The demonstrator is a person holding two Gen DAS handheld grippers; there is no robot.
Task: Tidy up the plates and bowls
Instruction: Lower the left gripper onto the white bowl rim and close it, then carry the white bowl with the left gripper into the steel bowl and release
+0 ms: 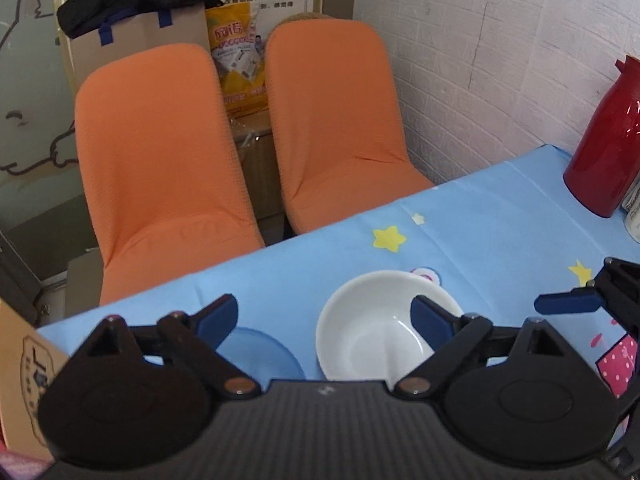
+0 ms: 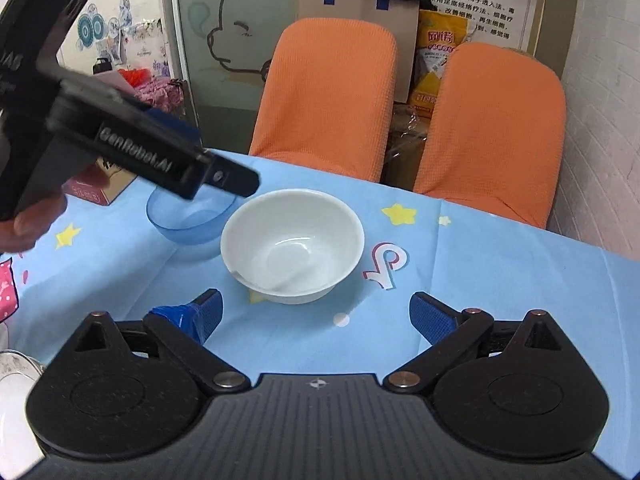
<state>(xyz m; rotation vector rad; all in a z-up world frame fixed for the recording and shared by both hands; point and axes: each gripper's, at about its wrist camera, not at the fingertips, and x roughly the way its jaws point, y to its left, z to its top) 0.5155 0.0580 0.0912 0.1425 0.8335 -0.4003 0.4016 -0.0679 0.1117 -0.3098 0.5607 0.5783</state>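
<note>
The white bowl [image 2: 293,245] stands upright on the blue tablecloth [image 2: 500,280], its mouth facing up. It is round, so it has no long axis to speak of. Taking this bowl as the landmark: the blue bowl [image 2: 188,220] sits just beside it on the left in the right wrist view, also mouth up, rims close together; whether they touch cannot be told. Two orange chairs [image 2: 332,96] stand beyond the bowl, past the table's far edge, their backs upright.

The left gripper [image 1: 324,316] hangs over the white bowl [image 1: 372,328] with its jaws spread wide and nothing between them. Its right blue pad [image 1: 430,320] appears over the bowl's hollow, and its left pad [image 1: 218,316] lies over the blue bowl [image 1: 260,354]. In the right wrist view the same tool's body reaches in from the upper left, above the blue bowl.

The right gripper [image 2: 316,316] is released too, fingers wide apart, empty, on the near side of the white bowl and apart from it. A red jug [image 1: 608,140] stands well to the right of the bowl in the left wrist view, near the wall [image 1: 480,60].
</note>
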